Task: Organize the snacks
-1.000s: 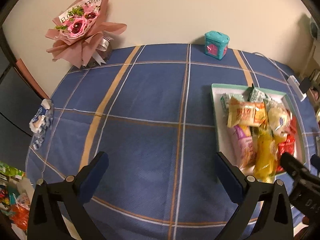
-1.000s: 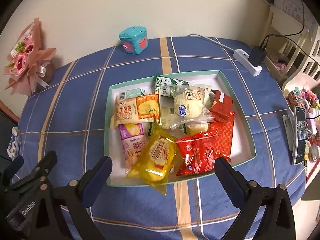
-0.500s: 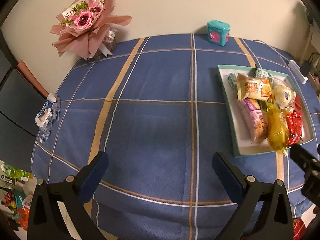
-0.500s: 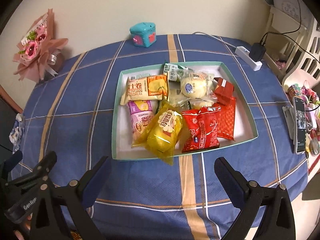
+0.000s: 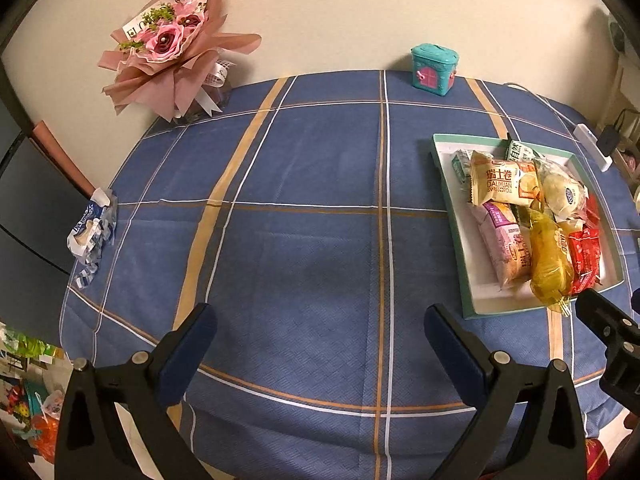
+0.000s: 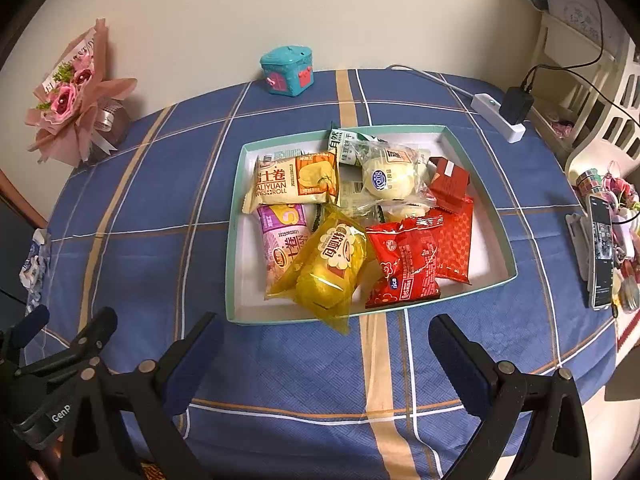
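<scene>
While both hand-held grippers hover with jaws spread wide and empty, left hand-held gripper (image 5: pixel 320 336) over bare cloth and right hand-held gripper (image 6: pixel 326 338) at the tray's near edge, the desk (image 6: pixel 160 216) carries a teal-rimmed tray (image 6: pixel 234 240) of snacks. Legible packs: "DALIYUAN SWISS ROLL" (image 6: pixel 292 178), "Kong" bun (image 6: pixel 390 178). The yellow pack (image 6: pixel 328 268) overhangs the rim. The bouquet sleeve (image 5: pixel 172 40) reads "STUDIO"; its first word is cut off.
</scene>
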Demonstrator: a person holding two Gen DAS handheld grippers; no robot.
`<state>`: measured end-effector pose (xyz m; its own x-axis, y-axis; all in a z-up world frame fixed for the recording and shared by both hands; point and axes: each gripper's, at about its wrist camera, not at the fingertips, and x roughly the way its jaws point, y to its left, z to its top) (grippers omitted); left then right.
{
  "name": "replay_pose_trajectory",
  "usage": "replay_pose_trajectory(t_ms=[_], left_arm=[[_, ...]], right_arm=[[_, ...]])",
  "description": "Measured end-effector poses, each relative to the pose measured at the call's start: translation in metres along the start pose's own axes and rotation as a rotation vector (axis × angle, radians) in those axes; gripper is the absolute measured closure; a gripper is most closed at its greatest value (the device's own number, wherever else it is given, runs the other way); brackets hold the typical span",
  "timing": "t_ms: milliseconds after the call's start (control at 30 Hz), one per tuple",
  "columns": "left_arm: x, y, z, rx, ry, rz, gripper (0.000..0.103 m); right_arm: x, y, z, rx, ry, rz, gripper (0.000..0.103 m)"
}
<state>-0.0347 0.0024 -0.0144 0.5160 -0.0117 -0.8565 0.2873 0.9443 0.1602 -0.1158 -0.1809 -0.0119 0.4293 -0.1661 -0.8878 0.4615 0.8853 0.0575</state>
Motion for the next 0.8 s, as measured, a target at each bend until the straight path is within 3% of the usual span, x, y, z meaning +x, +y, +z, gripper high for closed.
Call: replay_pose_trajectory(t_ms=[800], left_arm=[[-0.008, 0.014, 0.005, -0.064, -0.028, -0.025, 0.0]], right_arm=[[0.001, 0.003, 0.001, -0.005, 0.005, -0.004, 0.0]])
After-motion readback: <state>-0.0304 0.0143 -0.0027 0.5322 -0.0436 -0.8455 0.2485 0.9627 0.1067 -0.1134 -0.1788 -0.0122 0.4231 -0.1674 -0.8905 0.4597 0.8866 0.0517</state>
